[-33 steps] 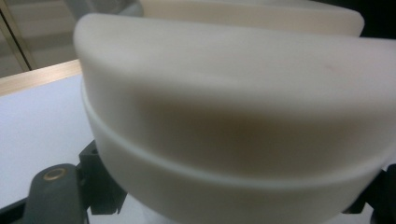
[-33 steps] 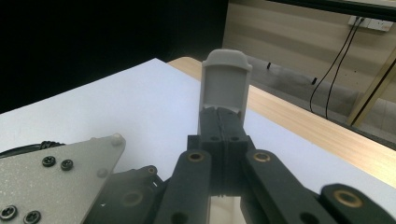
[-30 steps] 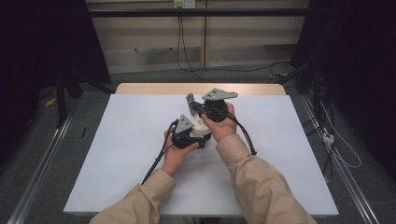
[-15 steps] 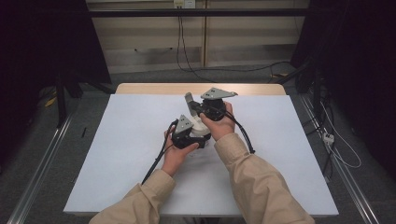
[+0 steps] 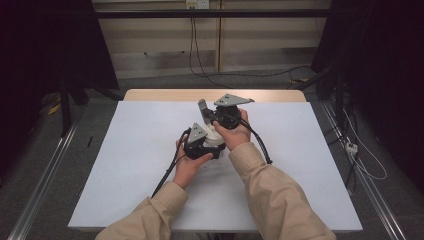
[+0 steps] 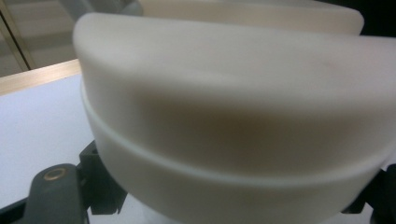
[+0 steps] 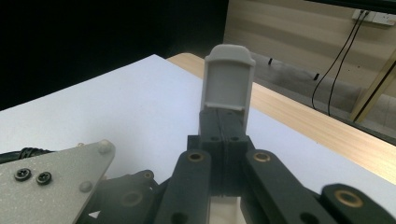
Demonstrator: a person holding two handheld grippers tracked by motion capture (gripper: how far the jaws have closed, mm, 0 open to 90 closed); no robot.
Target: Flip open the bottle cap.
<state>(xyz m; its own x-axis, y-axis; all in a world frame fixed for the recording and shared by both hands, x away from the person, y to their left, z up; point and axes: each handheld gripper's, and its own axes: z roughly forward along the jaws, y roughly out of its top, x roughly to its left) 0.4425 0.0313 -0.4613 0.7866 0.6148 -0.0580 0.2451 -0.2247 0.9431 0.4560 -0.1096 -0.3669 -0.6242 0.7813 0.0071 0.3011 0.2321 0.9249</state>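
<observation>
1. Pressing from both sides, the left gripper (image 5: 212,142) has its jaws nearly closed on a cream-white round object (image 6: 233,121); in the left gripper view this object stands very near to the camera, with a thin ridge that runs around its wall.
2. In the high view the cream-white round object (image 5: 214,136) is seen between the 2 hands, near the middle of the surface, a little toward the far edge. Whether it rests on the surface or is lifted I cannot tell.
3. The right gripper (image 7: 227,91) has its jaws fully together, the 2 grey pads meeting flat, and nothing is between them. Its tip points up and toward the far edge of the surface.
4. In the high view the right gripper (image 5: 203,106) is just beyond the left one, and its body is touching or almost touching the object.
5. Both hands come from beige sleeves (image 5: 280,200) at the near edge.
6. The white table (image 5: 125,165) carries the work, and a wooden strip (image 5: 165,94) shows along its far edge.
</observation>
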